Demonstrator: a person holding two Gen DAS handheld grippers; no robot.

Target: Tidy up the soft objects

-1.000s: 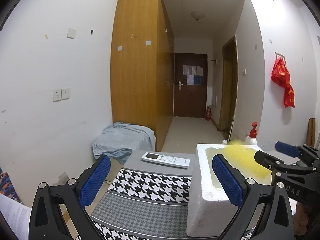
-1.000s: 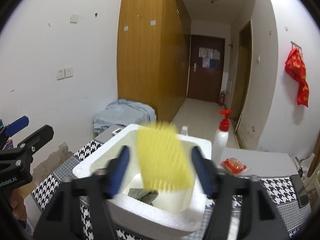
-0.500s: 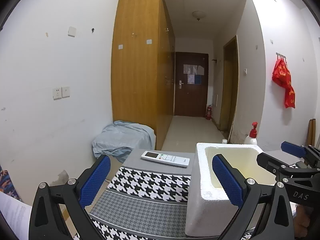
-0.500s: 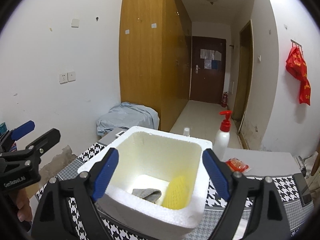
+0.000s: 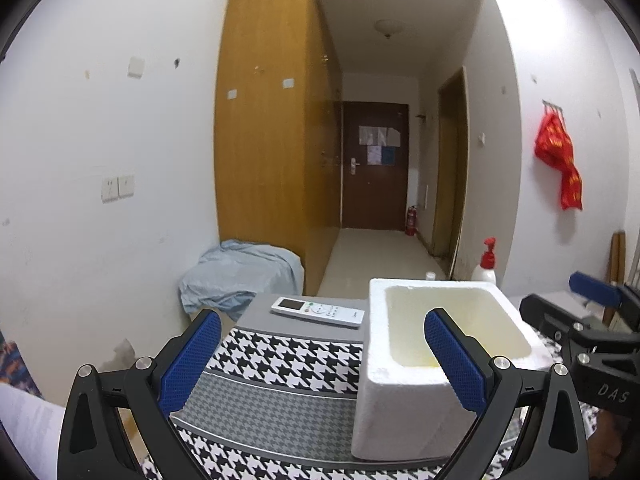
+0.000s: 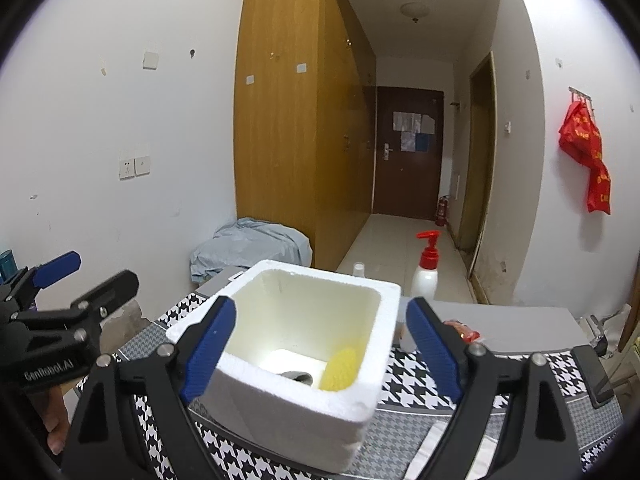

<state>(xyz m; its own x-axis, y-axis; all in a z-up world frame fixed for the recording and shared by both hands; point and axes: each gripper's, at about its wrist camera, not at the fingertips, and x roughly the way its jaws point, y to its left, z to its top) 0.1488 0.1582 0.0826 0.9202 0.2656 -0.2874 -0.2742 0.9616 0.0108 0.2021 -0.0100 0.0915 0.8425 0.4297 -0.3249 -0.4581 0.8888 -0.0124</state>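
A white foam box (image 6: 288, 420) stands on the houndstooth tablecloth (image 6: 404, 384). Inside it a yellow sponge (image 6: 340, 368) leans in the right corner beside a grey cloth (image 6: 298, 376). My right gripper (image 6: 320, 304) hangs just in front of and above the box, open, with nothing between its blue pads. In the left wrist view the box (image 5: 392, 408) sits to the right, and its contents are hidden by the wall. My left gripper (image 5: 320, 316) is open and empty, left of the box. The right gripper (image 5: 554, 292) shows at the right edge of that view.
A white remote (image 5: 318, 312) lies behind the cloth, left of the box. A red-pump bottle (image 6: 426, 272), a small white bottle (image 6: 359, 269) and a red packet (image 6: 462, 330) stand behind and right of the box. A dark flat object (image 6: 596, 376) lies far right.
The yellow sponge, held over the box a second ago, has dropped into it. The right gripper has opened wider and drawn back a little. The left gripper has stayed still.
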